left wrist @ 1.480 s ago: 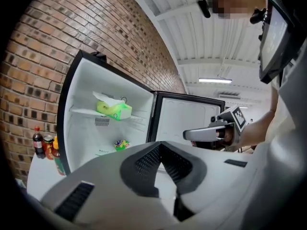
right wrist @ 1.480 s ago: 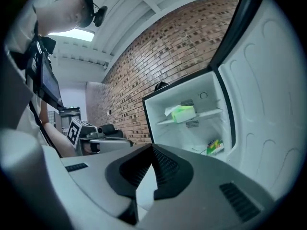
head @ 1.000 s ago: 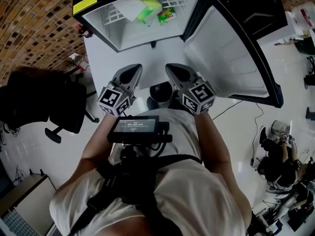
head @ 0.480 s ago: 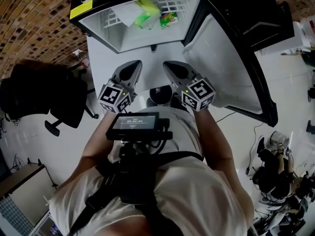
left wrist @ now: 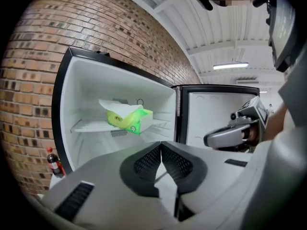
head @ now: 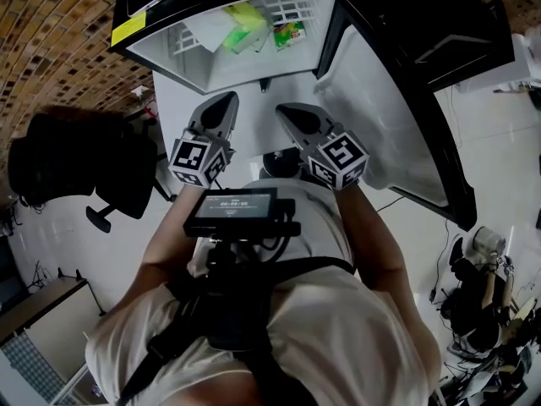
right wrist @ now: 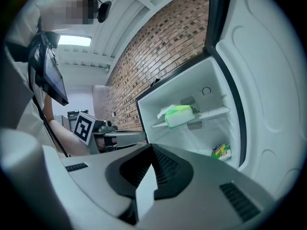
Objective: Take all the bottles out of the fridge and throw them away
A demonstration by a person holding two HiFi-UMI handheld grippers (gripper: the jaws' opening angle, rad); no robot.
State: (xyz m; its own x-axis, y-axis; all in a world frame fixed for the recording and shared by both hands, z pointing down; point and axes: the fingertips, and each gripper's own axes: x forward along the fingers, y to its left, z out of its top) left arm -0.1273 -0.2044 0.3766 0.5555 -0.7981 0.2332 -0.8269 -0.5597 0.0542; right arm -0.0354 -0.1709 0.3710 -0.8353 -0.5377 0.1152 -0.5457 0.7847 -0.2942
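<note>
- At far left, brick wall [left wrist: 29, 80] with a black office chair [head: 76, 167] on the pale floor in front of it;
- bottle [left wrist: 54, 162]: dark, red-capped, upright; it stands outside the fridge, just beside its left outer wall, at the foot of the bricks;
- fridge [left wrist: 81, 90]: compartment open, white lining exposed;
- left gripper [left wrist: 161, 145]: jaws pressed tip to tip, nothing between them; aimed towards the open compartment, well short of it;
- tissue box [left wrist: 130, 120]: green, a white sheet protruding; it rests on the shelf [left wrist: 88, 125] inside the compartment;
- right gripper [right wrist: 151, 147]: jaws likewise closed on nothing; held beside the left gripper, the two apart;
- packet [right wrist: 221, 151]: small, green and yellow; it lies low in the compartment, below the shelf, towards the right wall;
- fridge door [head: 380, 100]: swung open to the right, white inner face showing.
</note>
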